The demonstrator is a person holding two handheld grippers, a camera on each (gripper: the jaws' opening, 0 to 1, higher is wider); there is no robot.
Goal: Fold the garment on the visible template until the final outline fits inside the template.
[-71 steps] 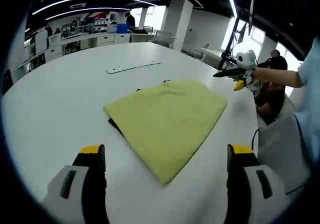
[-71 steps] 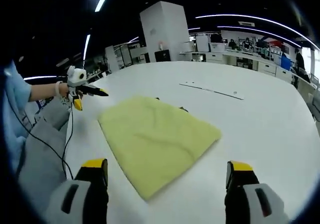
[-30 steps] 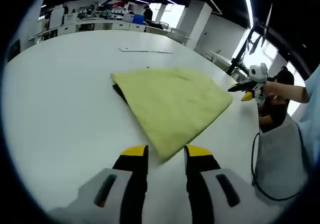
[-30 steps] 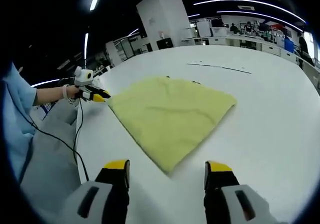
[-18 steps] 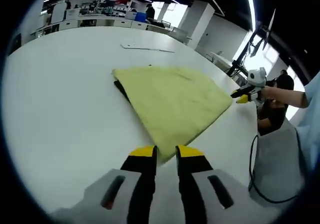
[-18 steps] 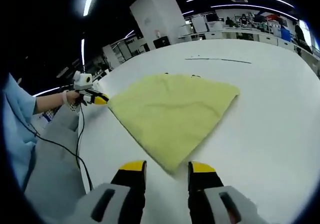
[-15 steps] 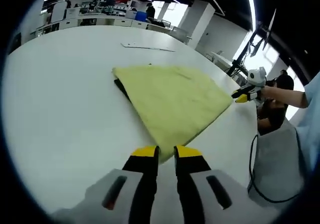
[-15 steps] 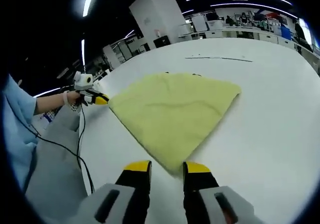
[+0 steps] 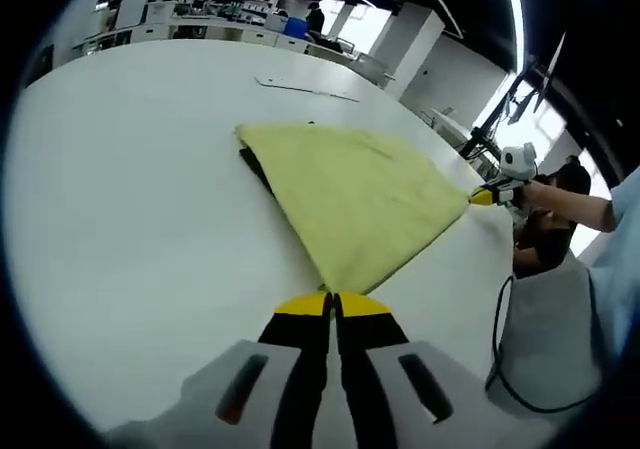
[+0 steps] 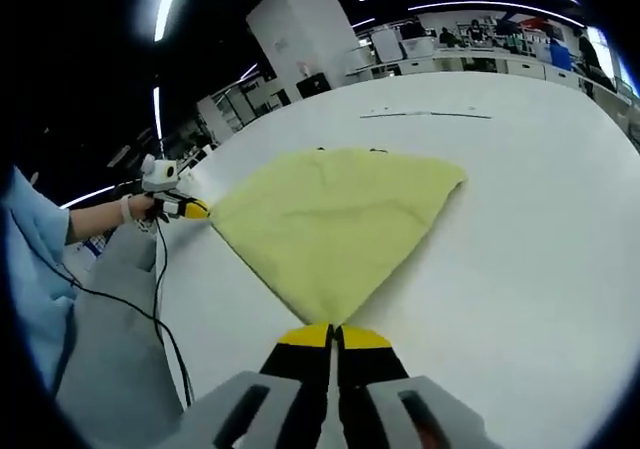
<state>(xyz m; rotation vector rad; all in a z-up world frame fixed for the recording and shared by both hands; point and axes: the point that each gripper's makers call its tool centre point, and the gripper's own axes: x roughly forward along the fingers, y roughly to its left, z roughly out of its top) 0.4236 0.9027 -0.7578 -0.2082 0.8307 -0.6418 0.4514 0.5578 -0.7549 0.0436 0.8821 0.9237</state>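
L gripper (image 9: pixel 333 304): yr jaws are pressed together w/ no gap, yellow tips pinching the near corner of the garment (image 9: pixel 350 194). In the right gripper view it sits at the garment's left corner (image 10: pixel 190 209), in yr hand (image 10: pixel 135 209).
R gripper (image 10: pixel 333 336): jaws also closed tight, tips clamped on the garment's nearest corner (image 10: pixel 330 219). In the left gripper view it's at the garment's right corner (image 9: pixel 490 195), near the table's right edge.
Garment: yellow-green, folded flat, roughly four-sided. Lies on the table (image 9: pixel 130 199), nearer its right edge than its left in the left gripper view. You hold it at two neighbouring corners; the rest rests flat, a few soft creases.
Template: a dark sliver (image 9: pixel 258 167) peeks out from under the garment's left edge in the left gripper view; small dark bits at the far edge (image 10: pixel 378 151) in the right gripper view. Can't tell its full outline, cloth covers it.
Table: white, wide, rounded edge.
Strip: thin pale strip (image 9: pixel 305 88) flat on the table beyond the garment, well apart from it; also seen in the right gripper view (image 10: pixel 425 115).
You: light blue sleeve (image 10: pixel 30 269) and grey lap (image 10: pixel 115 349) at the table's edge, a black cable (image 10: pixel 160 299) trailing from the L gripper.
Far: white pillar (image 10: pixel 300 44), desks and shelving (image 9: pixel 200 19), ceiling light strips.
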